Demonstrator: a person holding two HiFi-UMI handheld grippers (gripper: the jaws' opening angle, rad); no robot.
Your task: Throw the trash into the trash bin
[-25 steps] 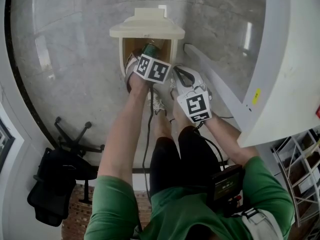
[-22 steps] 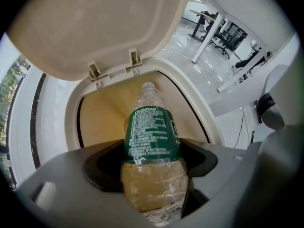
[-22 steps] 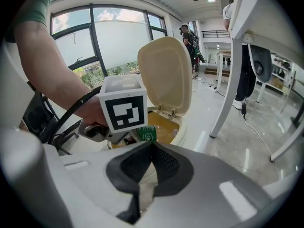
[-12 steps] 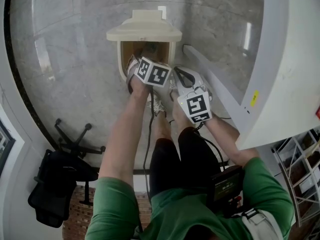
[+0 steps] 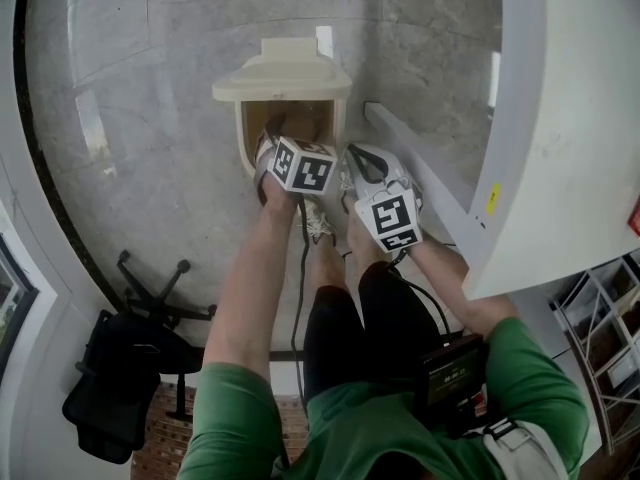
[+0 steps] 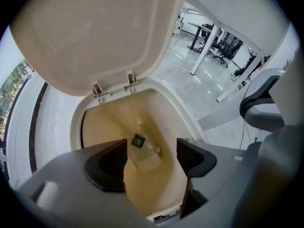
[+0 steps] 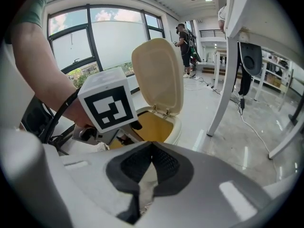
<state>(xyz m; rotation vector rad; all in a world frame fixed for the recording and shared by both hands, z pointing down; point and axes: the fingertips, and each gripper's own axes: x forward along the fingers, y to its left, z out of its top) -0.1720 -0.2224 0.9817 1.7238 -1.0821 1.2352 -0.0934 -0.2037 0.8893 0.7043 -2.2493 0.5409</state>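
The cream trash bin stands on the floor with its lid swung up. My left gripper hangs over the opening and points steeply down. Its jaws are closing with nothing between them. Far below, a clear bottle with a green label lies at the bottom of the bin. My right gripper waits just right of the bin. It is shut on a white crumpled paper scrap. The right gripper view also shows the left gripper at the bin.
A white table overhangs the right side, and its slanted leg runs down close to the bin. A black office chair stands at the lower left. A person is far back in the room.
The green-labelled bottle that showed at the left gripper's jaws a second ago has left them and now lies inside the bin. The right gripper has stayed put.
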